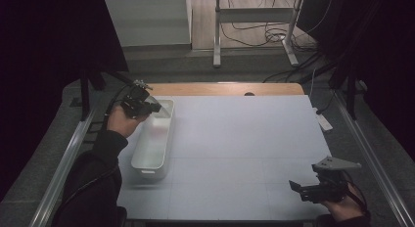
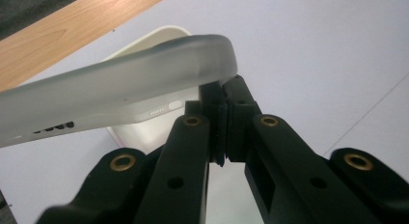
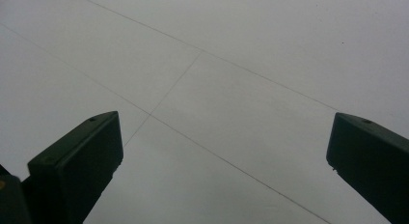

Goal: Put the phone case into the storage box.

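A frosted, see-through phone case (image 2: 120,93) hangs tilted over the far end of a long white tray (image 1: 147,163), and my left gripper (image 2: 223,103) is shut on its edge. From above, that left gripper (image 1: 150,107) sits at the tray's far left corner, the case (image 1: 164,104) sticking out over the tray. The tray's rim (image 2: 159,35) shows behind the case. My right gripper (image 1: 297,188) rests low near the table's front right, open; in its own view the right gripper (image 3: 224,151) has bare white tabletop between its jaws.
The white table (image 1: 244,139) carries thin grid lines, with a wooden strip (image 1: 220,88) along its far edge. Metal rails (image 1: 63,163) run down both sides. Behind the table stand a metal frame (image 1: 254,36) and loose cables on the floor.
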The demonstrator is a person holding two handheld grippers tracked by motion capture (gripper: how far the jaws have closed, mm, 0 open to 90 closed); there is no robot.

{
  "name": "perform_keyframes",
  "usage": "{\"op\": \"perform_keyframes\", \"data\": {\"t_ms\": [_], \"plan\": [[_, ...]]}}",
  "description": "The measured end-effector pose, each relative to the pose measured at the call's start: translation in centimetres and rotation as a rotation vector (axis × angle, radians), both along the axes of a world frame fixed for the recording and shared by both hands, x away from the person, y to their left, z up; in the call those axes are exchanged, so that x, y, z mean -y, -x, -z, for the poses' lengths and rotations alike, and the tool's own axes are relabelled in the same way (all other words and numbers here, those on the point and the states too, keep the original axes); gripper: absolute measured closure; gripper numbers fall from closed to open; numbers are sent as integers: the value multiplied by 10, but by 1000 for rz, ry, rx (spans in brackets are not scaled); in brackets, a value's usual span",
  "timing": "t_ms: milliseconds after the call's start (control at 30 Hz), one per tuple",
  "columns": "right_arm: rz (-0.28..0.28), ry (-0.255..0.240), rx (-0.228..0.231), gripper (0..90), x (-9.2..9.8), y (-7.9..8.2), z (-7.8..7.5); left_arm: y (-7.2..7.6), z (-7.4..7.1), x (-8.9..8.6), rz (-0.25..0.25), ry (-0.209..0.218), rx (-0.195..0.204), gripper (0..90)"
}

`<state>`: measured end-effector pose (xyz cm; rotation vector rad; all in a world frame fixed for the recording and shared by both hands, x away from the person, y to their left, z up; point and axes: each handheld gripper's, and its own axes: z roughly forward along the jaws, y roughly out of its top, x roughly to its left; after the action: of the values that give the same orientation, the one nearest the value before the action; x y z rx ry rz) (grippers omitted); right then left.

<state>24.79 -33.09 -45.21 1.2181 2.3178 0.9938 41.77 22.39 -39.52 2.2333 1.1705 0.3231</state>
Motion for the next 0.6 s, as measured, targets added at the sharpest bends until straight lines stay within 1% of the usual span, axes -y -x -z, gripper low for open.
{"op": "perform_keyframes", "data": {"t_ms": [333,367,600], "plan": [[-7,8,-6,0,0,0,0,-14,8,5,-17,-19,-26,883],[-7,9,-6,0,-1,0,0,-16,9,5,-17,-26,-28,883],[-11,11,-7,0,-1,0,1,-24,18,8,-31,-35,-48,883]]}}
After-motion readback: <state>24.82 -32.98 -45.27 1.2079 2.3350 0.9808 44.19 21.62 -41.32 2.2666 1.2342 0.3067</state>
